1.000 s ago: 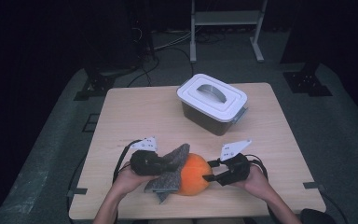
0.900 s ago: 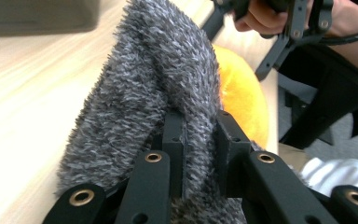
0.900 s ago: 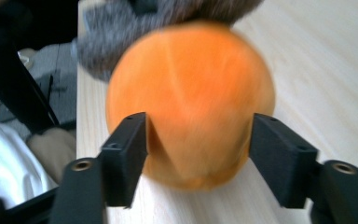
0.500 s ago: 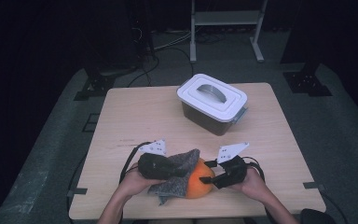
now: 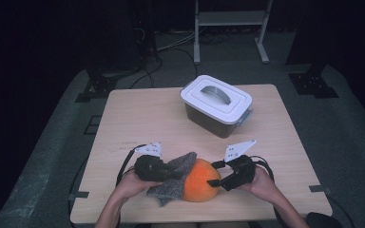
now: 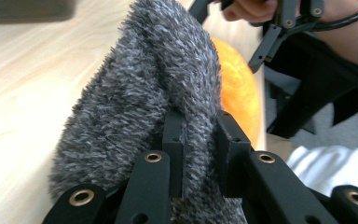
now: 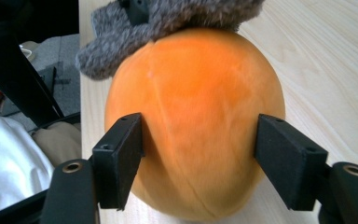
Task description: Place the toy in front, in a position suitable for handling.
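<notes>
Left gripper [image 6: 200,140] is clamped on a fold of the grey cloth [image 6: 140,93], which drapes over the left side and top of the orange ball [image 5: 200,180]. Right gripper [image 7: 199,154] straddles the ball from the opposite side; its jaws have just been opening, and both pads stand at or just off the skin, contact uncertain. Ball rests on the surface [image 5: 147,118] at the near edge, directly between both grippers. Lidded box [image 5: 217,105] stands well apart, farther back

A clear plastic storage box with a white lid and grey handle [image 5: 216,105] stands near the far edge of the light wooden counter [image 5: 138,118], right of its middle.
</notes>
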Demonstrator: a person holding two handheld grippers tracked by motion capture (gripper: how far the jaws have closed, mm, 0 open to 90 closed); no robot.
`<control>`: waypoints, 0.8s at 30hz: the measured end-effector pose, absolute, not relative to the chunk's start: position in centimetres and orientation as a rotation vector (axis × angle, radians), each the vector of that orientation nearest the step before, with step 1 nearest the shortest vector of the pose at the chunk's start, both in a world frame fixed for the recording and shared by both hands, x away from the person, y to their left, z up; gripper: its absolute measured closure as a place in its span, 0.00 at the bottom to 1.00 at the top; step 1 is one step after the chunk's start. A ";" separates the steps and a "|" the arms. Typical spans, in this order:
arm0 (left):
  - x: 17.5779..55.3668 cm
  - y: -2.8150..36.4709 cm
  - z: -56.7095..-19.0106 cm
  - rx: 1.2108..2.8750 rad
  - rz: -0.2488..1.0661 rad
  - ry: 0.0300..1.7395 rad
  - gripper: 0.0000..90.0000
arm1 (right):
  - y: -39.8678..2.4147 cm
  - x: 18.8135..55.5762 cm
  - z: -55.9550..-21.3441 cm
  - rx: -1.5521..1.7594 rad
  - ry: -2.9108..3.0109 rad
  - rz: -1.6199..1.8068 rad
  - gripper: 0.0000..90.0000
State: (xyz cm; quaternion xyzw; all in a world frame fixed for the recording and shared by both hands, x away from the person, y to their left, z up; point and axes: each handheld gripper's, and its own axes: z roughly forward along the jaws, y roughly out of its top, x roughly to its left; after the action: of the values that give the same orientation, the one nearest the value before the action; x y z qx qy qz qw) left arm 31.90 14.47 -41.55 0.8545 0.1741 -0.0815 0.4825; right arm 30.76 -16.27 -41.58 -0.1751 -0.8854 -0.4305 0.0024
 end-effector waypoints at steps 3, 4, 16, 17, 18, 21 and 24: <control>31.6 13.7 -41.8 2.083 -0.234 0.397 0.85 | -16.0 30.7 -41.8 -0.553 -2.786 -1.340 0.31; 31.5 13.5 -41.8 2.081 -0.242 0.393 0.85 | -15.9 30.8 -42.0 -0.560 -2.781 -1.343 0.31; 31.9 14.7 -40.2 2.047 -0.132 0.404 0.85 | -15.2 30.0 -41.3 -0.395 -2.901 -1.458 0.62; 32.1 14.8 -40.7 2.070 -0.124 0.426 0.85 | -15.3 30.1 -41.3 -0.407 -2.892 -1.449 0.62; 32.3 15.1 -41.1 2.072 -0.137 0.440 0.85 | -15.5 30.4 -41.5 -0.414 -2.885 -1.439 0.62; 32.5 15.4 -41.8 2.083 -0.167 0.468 0.85 | -16.1 31.1 -41.8 -0.451 -2.863 -1.415 0.59; 32.3 15.0 -41.9 2.086 -0.211 0.450 0.84 | -16.9 31.8 -41.9 -0.524 -2.814 -1.391 0.49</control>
State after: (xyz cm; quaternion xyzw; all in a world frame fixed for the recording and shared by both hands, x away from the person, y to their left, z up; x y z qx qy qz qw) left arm 32.27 14.96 -41.88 0.8544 0.1841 -0.0865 0.4781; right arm 31.80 -16.89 -41.88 -0.1646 -0.8840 -0.4370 -0.0202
